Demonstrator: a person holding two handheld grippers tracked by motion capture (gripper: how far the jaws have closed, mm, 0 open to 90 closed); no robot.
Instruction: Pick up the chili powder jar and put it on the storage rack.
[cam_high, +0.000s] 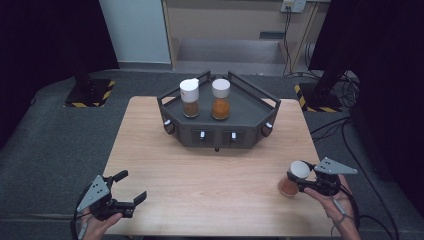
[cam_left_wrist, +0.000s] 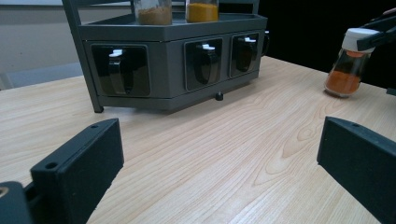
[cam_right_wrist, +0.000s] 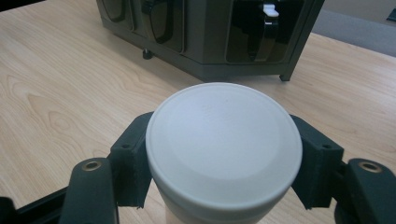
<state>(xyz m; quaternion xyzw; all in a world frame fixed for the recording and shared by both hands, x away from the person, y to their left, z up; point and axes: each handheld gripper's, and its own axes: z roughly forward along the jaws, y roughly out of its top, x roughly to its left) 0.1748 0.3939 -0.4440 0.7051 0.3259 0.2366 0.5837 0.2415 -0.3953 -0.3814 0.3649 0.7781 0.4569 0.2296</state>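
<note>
A spice jar (cam_high: 292, 180) with a white cap and orange-red powder stands tilted at the table's right front. My right gripper (cam_high: 306, 181) is shut on its cap (cam_right_wrist: 224, 151), one black jaw on each side. From the left gripper view the same jar (cam_left_wrist: 348, 67) leans at the far right. My left gripper (cam_high: 129, 187) hovers at the table's left front corner, open, with bare wood between its jaws (cam_left_wrist: 219, 172). A dark grey rack (cam_high: 218, 112) at the back middle carries two more white-capped jars, one brown (cam_high: 189, 98) and one orange (cam_high: 220, 99).
The rack's front (cam_left_wrist: 173, 65) has several small drawers with white-tipped handles. The wooden table (cam_high: 210, 175) lies between rack and grippers. Dark floor, stands and cables surround the table.
</note>
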